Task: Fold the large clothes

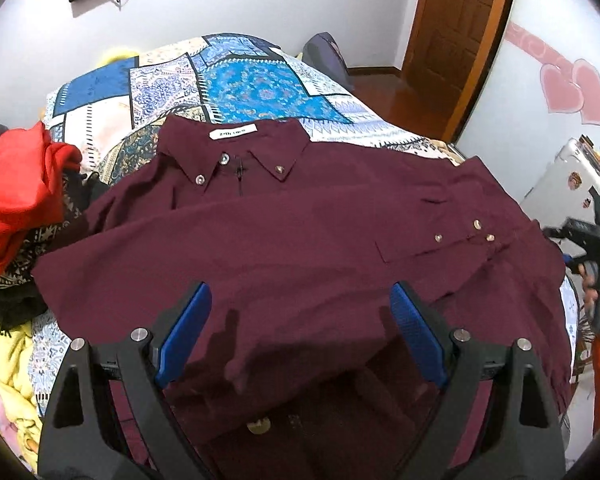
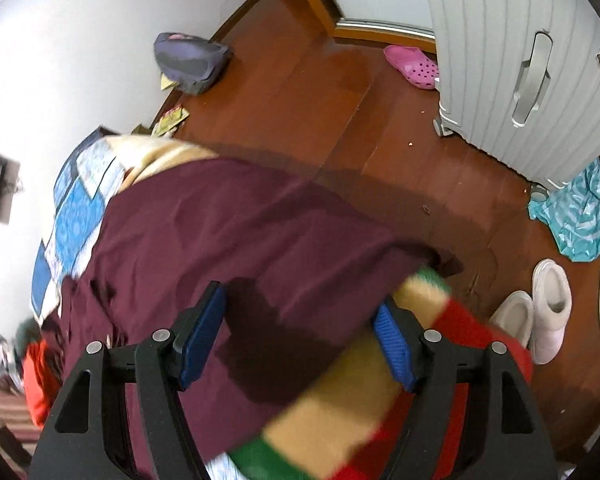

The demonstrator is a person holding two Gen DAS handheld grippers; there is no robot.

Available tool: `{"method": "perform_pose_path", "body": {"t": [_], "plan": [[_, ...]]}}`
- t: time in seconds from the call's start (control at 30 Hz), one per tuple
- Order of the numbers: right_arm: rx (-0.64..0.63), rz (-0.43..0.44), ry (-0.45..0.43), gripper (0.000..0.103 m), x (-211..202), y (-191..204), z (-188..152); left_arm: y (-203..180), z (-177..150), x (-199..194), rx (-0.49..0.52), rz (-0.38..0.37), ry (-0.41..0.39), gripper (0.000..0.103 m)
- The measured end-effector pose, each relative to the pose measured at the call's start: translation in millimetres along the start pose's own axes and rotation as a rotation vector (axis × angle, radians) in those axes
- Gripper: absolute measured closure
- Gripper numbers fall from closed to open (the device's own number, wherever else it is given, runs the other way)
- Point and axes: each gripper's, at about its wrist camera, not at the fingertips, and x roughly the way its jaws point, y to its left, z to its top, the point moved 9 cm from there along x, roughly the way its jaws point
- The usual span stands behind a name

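A large maroon button-down shirt (image 1: 284,240) lies spread on the patterned bed cover (image 1: 236,80), collar at the far side, one sleeve folded across its front with the cuff at the right. My left gripper (image 1: 300,320) is open just above the shirt's near part, holding nothing. My right gripper (image 2: 300,332) is open above the shirt's edge (image 2: 228,232) at the bed's side, holding nothing. The right gripper also shows in the left wrist view (image 1: 592,236) at the far right.
A red garment (image 1: 16,192) and a yellow one (image 1: 8,360) are piled at the bed's left. A striped blanket (image 2: 380,400) hangs at the bed's side. On the wooden floor stand a white suitcase (image 2: 520,60), white slippers (image 2: 540,312), a pink clog (image 2: 412,66) and a grey bag (image 2: 188,60).
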Motion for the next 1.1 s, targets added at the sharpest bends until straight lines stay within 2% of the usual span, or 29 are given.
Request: {"method": "perform_pose_path", "body": {"t": [0.1, 0.2, 0.23, 0.3, 0.33, 0.37, 0.43, 0.6, 0.67, 0.73, 0.93, 1.1], "plan": [[0.0, -0.039, -0.014, 0.034, 8, -2, 10, 3, -4, -1, 0.003, 0.016, 0.002, 0.012], [0.006, -0.063, -0.025, 0.039, 8, -2, 15, 12, -6, -4, -0.012, 0.042, -0.004, 0.012], [0.005, -0.068, -0.035, 0.044, 6, -1, 15, 15, -7, -6, -0.021, 0.047, -0.008, 0.012], [-0.013, -0.074, -0.058, 0.06, 0, 2, 17, 22, -8, -9, -0.041, 0.048, -0.014, 0.012], [-0.027, -0.075, -0.07, 0.075, -6, 6, 17, 26, -8, -10, -0.05, 0.05, -0.017, 0.012], [-0.038, -0.072, -0.079, 0.083, -9, 10, 17, 29, -9, -12, -0.057, 0.054, -0.02, 0.012], [-0.082, -0.073, -0.125, 0.088, -25, 23, 18, 34, -11, -14, -0.069, 0.055, -0.025, 0.012], [-0.233, -0.106, -0.277, 0.089, -75, 70, 23, 39, -15, -20, -0.121, -0.001, -0.028, 0.012], [-0.3, -0.083, -0.332, 0.089, -96, 99, 20, 41, -16, -23, -0.13, -0.012, -0.033, 0.012], [-0.361, -0.023, -0.362, 0.089, -114, 129, 13, 42, -17, -26, -0.125, -0.008, -0.042, 0.012], [-0.564, 0.121, -0.363, 0.089, -136, 215, -30, 47, -19, -40, -0.096, 0.016, -0.081, 0.012], [-0.748, 0.193, -0.259, 0.089, -110, 264, -87, 53, -20, -53, -0.088, 0.031, -0.111, 0.012]]}}
